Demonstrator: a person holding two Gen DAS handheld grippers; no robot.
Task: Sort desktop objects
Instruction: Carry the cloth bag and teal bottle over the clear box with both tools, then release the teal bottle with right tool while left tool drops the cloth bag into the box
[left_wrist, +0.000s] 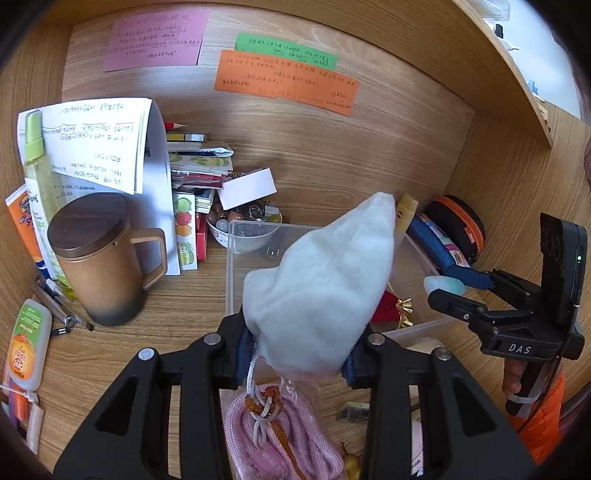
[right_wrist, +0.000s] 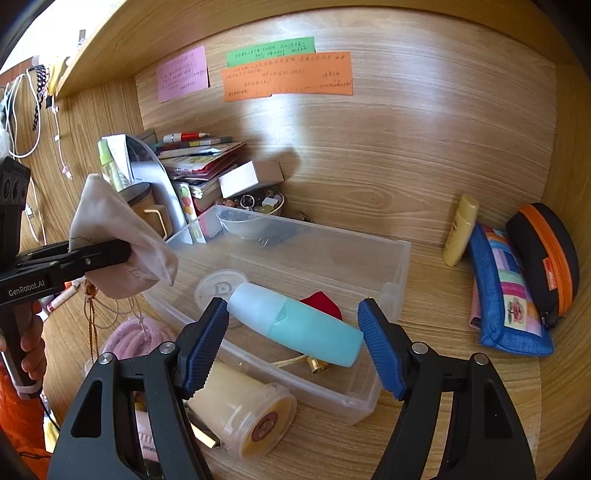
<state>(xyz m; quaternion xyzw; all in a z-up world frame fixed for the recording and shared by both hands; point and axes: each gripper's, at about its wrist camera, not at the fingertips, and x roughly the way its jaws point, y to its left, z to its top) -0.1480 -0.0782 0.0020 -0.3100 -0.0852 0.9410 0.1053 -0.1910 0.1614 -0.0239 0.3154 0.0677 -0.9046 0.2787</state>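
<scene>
Left wrist view: the left hand-held gripper (left_wrist: 295, 354) is clamped on a white pouch (left_wrist: 317, 291), held above the near edge of the clear bin (left_wrist: 236, 266); a brown mug (left_wrist: 99, 262) stands left of the bin, and the right hand-held gripper (left_wrist: 458, 295) reaches in from the bin's right. Right wrist view: the right hand-held gripper (right_wrist: 291, 343) is spread wide and empty over the bin (right_wrist: 332, 258), its fingers flanking a teal bottle (right_wrist: 295, 325) lying inside; the left hand-held gripper (right_wrist: 110, 254) holds the pouch (right_wrist: 118, 240) at the bin's left end, and a cream jar (right_wrist: 243, 413) lies on the tabletop (right_wrist: 461, 295) beside the bin's near wall.
</scene>
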